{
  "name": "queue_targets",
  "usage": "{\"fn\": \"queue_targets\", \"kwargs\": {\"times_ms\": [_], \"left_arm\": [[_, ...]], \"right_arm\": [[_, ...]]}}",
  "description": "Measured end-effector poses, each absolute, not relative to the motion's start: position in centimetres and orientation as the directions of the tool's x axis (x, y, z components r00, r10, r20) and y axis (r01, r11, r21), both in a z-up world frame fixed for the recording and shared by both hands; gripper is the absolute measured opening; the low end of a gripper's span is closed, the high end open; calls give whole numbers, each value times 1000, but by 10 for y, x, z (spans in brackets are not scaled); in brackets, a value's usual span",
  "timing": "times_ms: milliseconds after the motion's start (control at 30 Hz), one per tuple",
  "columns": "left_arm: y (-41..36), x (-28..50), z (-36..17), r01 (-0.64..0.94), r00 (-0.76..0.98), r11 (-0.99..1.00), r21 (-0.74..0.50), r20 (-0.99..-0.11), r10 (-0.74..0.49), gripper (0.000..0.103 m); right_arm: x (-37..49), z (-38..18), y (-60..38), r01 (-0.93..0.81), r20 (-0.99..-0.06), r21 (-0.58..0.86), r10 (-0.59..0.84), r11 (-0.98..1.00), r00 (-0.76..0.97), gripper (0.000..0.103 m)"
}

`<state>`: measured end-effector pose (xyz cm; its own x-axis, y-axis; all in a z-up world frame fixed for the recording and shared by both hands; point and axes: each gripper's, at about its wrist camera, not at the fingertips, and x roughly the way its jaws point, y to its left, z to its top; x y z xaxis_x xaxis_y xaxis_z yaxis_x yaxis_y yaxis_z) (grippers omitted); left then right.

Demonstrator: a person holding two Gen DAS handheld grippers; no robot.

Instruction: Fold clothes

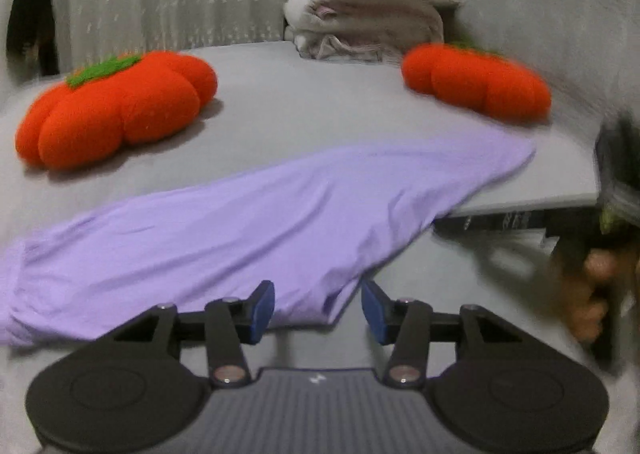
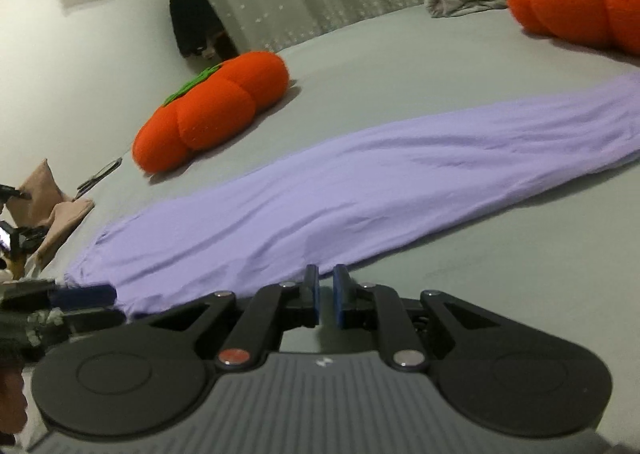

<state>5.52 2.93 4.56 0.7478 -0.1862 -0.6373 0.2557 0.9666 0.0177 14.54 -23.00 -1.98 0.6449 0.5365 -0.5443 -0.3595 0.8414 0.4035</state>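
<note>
A lilac garment lies in a long, narrow strip across the grey bed; one end hangs over the bed's edge at the right in the left wrist view. My left gripper is open just in front of the garment's near edge, its blue pads clear of the cloth. In the right wrist view the same garment runs from lower left to upper right. My right gripper hovers at its near edge with only a narrow gap between the pads and nothing in it. A hand holding that gripper shows blurred at the far right.
Two orange pumpkin cushions sit on the bed beyond the garment. A pile of folded clothes stands at the back by the curtain. Beige cloth and a pair of glasses lie at the bed's left side.
</note>
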Motion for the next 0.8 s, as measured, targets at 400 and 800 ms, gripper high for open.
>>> {"fn": "queue_targets", "kwargs": {"times_ms": [400,800], "left_arm": [[32,75,44,192,762,981,-36,-624,-172,5],[54,87,42,105,751,960,-258,-613,-247,4]], "right_arm": [[133,-15,-213,-483,-553,316,572,817,605,41],[157,-11,-208,-478,-547,184,494,859,676,35]]}}
